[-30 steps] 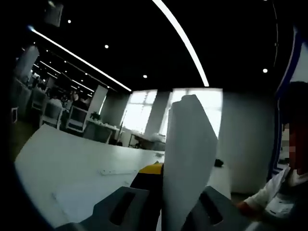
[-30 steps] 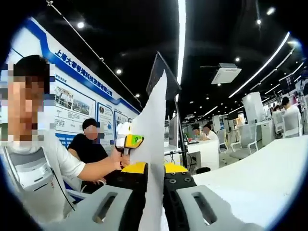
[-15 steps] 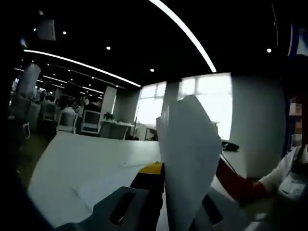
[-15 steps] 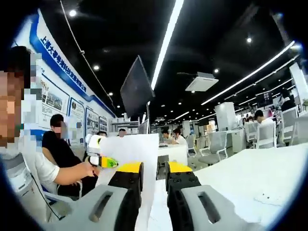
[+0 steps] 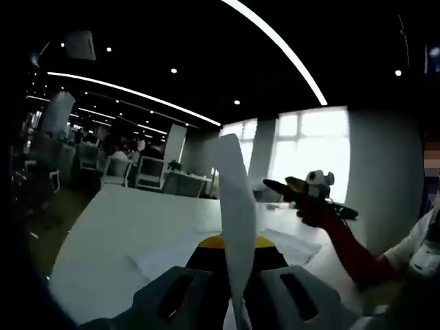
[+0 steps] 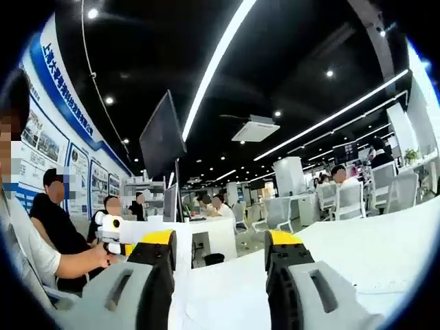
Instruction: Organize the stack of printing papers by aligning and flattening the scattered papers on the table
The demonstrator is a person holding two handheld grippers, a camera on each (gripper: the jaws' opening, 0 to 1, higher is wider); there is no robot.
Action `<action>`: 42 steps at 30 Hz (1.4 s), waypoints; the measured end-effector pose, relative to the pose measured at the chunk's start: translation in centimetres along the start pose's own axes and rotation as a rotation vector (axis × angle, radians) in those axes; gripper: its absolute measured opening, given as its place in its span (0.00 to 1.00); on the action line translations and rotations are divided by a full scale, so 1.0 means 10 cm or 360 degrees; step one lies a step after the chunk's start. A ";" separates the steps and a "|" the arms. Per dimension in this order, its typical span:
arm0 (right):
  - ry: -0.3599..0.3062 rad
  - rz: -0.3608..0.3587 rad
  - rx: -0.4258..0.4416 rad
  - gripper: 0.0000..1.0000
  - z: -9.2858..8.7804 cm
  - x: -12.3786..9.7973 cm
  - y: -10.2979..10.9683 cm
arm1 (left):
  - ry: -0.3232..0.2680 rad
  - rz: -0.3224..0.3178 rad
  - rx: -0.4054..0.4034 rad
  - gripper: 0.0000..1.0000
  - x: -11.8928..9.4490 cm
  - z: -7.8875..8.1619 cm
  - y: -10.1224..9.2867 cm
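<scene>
White table (image 6: 385, 254) | left gripper (image 5: 234, 254) pinches upright paper (image 5: 236, 227) | right gripper (image 6: 218, 244) agape

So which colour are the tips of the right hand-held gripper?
Yellow tips on the right hand-held gripper, above black fingers; the right gripper view shows them best.

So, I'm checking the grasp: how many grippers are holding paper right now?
1. The left gripper is shut on an upright sheet of paper; the right gripper is open, with nothing between its jaws.
</scene>
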State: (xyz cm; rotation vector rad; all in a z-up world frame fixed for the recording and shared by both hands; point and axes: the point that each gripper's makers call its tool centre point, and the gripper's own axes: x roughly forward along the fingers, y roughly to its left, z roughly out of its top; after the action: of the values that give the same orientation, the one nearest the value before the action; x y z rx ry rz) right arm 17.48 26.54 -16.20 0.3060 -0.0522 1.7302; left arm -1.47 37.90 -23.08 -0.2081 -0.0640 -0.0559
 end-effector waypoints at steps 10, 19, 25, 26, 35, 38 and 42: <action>-0.0014 -0.0123 -0.0023 0.66 -0.01 -0.04 -0.14 | 0.0067 0.0234 -0.0070 0.06 -0.17 -0.23 0.50; 0.0075 -0.0167 -0.0108 0.67 -0.13 -0.05 -0.17 | 0.0133 0.0344 -0.0011 0.06 -0.19 -0.34 0.66; 0.0160 -0.0218 -0.0208 0.66 -0.21 -0.10 -0.24 | 0.0301 0.0446 0.0084 0.06 -0.23 -0.69 0.85; 0.0161 -0.0220 -0.0212 0.66 -0.21 -0.10 -0.24 | 0.0313 0.0444 0.0086 0.06 -0.23 -0.74 0.85; 0.0172 -0.0237 -0.0198 0.65 -0.23 -0.10 -0.28 | 0.0372 0.0384 0.0286 0.06 -0.18 -0.84 0.49; 0.0198 -0.0262 -0.0208 0.65 -0.25 -0.12 -0.29 | 0.0333 0.0366 0.0306 0.06 -0.19 -0.79 0.37; 0.0271 -0.0329 -0.0242 0.65 -0.29 -0.22 -0.35 | 0.0294 0.0359 0.0300 0.06 -0.22 -0.79 0.27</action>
State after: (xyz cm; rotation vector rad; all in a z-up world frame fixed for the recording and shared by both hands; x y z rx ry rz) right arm 20.67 25.71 -20.01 0.0491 -0.0266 1.5317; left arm -2.99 38.95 -31.49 -0.0202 0.1379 0.1554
